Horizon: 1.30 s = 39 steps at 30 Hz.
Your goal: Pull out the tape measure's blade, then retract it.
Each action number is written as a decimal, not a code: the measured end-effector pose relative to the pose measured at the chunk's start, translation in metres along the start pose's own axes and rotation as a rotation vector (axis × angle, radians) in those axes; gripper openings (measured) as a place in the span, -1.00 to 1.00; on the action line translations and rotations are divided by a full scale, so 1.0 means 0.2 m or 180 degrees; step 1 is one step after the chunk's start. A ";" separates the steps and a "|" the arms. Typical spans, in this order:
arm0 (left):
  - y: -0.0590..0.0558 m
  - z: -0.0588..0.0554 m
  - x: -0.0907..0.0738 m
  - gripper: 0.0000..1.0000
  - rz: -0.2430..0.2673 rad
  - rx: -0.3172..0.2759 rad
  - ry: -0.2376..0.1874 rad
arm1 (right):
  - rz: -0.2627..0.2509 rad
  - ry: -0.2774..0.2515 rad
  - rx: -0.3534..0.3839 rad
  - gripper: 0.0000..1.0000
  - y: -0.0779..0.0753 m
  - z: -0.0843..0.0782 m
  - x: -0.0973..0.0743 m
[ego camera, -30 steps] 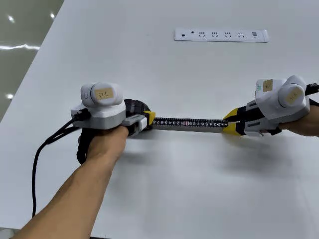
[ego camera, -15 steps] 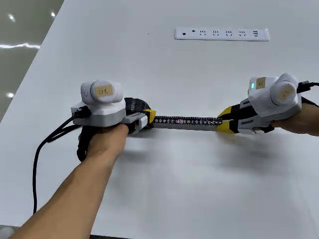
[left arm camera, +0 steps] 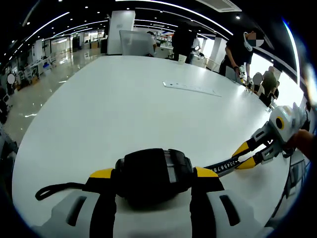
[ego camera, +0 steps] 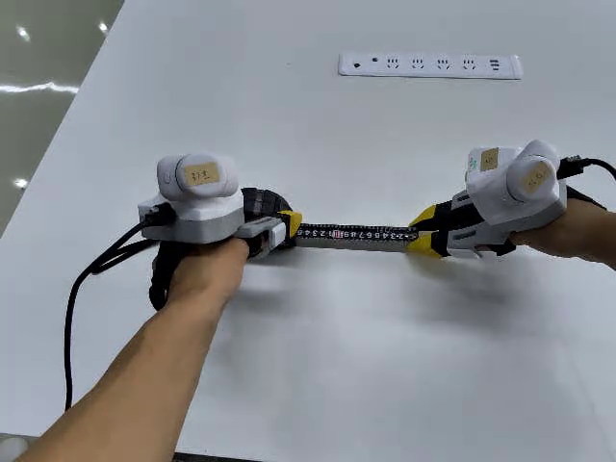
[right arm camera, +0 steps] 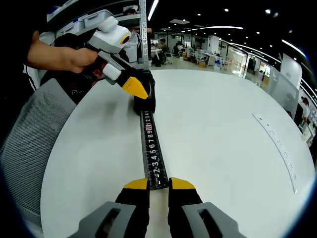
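The right tool (ego camera: 422, 231) has come closer to the left tool (ego camera: 279, 229) than a second ago, and less of the blade (ego camera: 356, 234) shows between them. The left tool has kept its place.

Off the left tool's outer side the desk (ego camera: 337, 366) ends in a slanting edge, with glossy floor (ego camera: 38, 87) beyond it. A black cable (ego camera: 82, 289) trails from the back of this tool toward the desk's near edge. A yellowish sticker (ego camera: 201, 176) on its top carries writing too small to read. Its jaws are closed on the tape measure (left arm camera: 151, 176), yellow tips pressed to either side of the black case, which sits on the desk. A black strap (left arm camera: 52, 191) loops out from the case, left of the jaws in the left gripper view.

The blade runs straight from the case to the right tool, low over the desk; whether it touches I cannot tell. It is black with white digits: counting away from the right tool's tips they read 2 to 9, a red mark, then 1 2 3 4. The right tool's jaws stand narrow, pinching the blade's end between their yellow tips. Two more stickers (ego camera: 535, 176) sit on its top, unreadable.

Well beyond the right tool's far side lies a white power strip (ego camera: 429, 65). Bare desk lies between it and the blade, and on the near side of both tools.
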State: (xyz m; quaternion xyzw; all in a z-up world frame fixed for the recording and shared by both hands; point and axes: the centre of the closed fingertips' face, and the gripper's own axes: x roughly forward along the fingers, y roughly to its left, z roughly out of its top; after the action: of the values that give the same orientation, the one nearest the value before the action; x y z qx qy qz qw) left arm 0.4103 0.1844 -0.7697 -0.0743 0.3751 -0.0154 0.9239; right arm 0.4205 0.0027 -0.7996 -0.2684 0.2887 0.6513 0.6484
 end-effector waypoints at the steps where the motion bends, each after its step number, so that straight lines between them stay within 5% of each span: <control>1: 0.00 0.00 0.00 0.10 -0.0001 -0.0001 0.0001 | 0.0003 -0.0006 0.0002 -0.80 0.00 0.00 0.00; 39: 0.00 0.00 0.00 0.10 -0.0037 -0.0010 0.0017 | 0.0079 -0.0118 0.0025 -0.80 0.04 0.16 0.16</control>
State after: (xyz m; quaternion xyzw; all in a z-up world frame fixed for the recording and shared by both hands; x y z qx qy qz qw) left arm 0.4098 0.1847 -0.7697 -0.0780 0.3770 -0.0204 0.9227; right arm 0.4129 0.0483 -0.8006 -0.2501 0.2825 0.6630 0.6466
